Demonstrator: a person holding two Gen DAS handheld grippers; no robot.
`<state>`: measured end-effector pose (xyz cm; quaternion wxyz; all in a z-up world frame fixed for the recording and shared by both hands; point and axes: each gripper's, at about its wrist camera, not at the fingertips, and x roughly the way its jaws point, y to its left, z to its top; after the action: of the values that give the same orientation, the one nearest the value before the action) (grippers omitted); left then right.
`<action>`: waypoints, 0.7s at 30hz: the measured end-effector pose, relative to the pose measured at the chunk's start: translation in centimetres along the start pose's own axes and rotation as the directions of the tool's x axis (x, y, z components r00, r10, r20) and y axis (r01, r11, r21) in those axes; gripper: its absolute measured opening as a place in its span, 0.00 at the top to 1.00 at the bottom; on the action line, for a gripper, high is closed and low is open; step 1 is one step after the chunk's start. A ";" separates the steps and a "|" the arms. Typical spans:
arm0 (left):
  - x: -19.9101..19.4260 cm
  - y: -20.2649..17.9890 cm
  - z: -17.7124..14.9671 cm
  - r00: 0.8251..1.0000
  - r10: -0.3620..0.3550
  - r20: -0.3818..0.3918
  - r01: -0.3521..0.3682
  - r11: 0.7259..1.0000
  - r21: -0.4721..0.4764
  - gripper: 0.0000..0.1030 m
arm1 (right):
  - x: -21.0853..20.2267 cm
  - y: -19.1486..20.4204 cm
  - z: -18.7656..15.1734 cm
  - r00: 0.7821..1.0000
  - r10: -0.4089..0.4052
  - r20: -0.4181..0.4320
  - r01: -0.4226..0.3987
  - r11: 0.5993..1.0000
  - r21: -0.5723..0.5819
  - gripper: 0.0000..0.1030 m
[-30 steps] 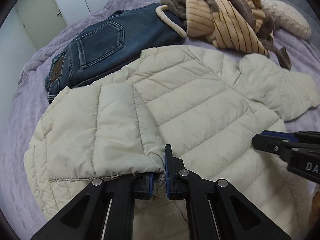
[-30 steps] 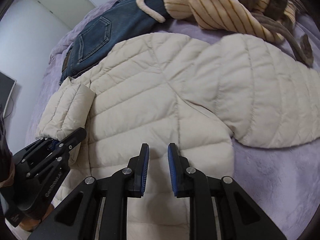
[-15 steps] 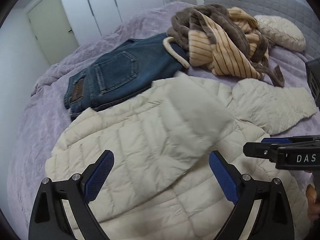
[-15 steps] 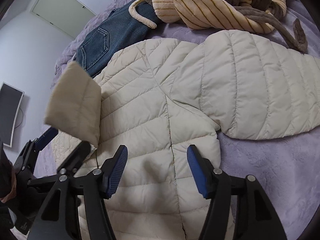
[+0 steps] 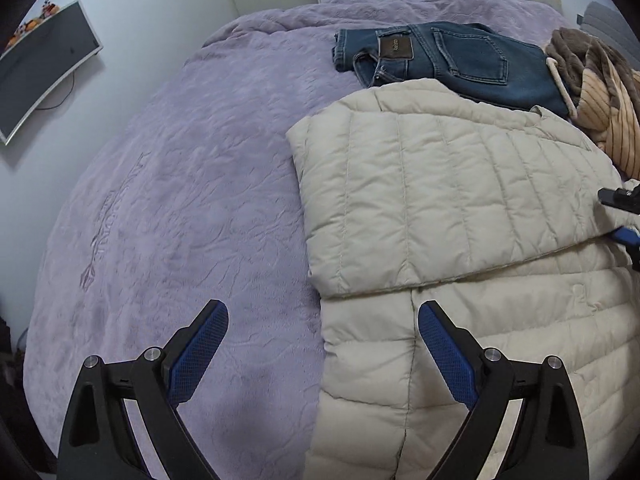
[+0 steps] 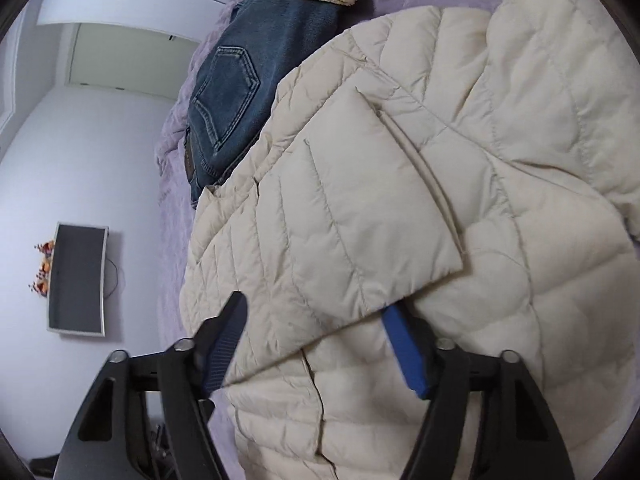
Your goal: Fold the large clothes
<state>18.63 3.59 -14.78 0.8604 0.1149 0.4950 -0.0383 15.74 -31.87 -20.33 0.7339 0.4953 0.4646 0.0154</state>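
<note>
With one sleeve (image 5: 440, 200) laid across the jacket (image 6: 500, 300) to narrow it, both your grippers' jaws stand open, empty.

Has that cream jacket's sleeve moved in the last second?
Yes. The sleeve now lies folded across the jacket, toward the jeans; the left tongs have let go.
</note>
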 end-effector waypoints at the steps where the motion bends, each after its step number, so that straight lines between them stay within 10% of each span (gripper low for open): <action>1: 0.1 -0.1 -0.3 1.000 0.002 -0.002 -0.002 1.000 -0.001 0.06 | 0.8 0.4 0.3 1.000 -0.006 -0.012 0.006 1.000 0.005 0.92; 11: 2.0 -2.4 2.6 0.986 0.142 0.083 -0.143 0.990 0.007 0.06 | -0.3 10.6 1.4 0.985 0.156 0.072 -0.139 0.970 -0.200 0.96; 21: 4.9 3.9 2.7 0.962 0.270 0.047 -0.266 0.962 -0.067 0.06 | -2.7 4.4 2.3 0.983 -0.025 0.180 0.044 0.994 -0.102 0.97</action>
<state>24.10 6.99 -17.01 0.8742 0.1539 0.4517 0.0901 17.72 -32.56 -15.06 0.7978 0.4470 0.4042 -0.0171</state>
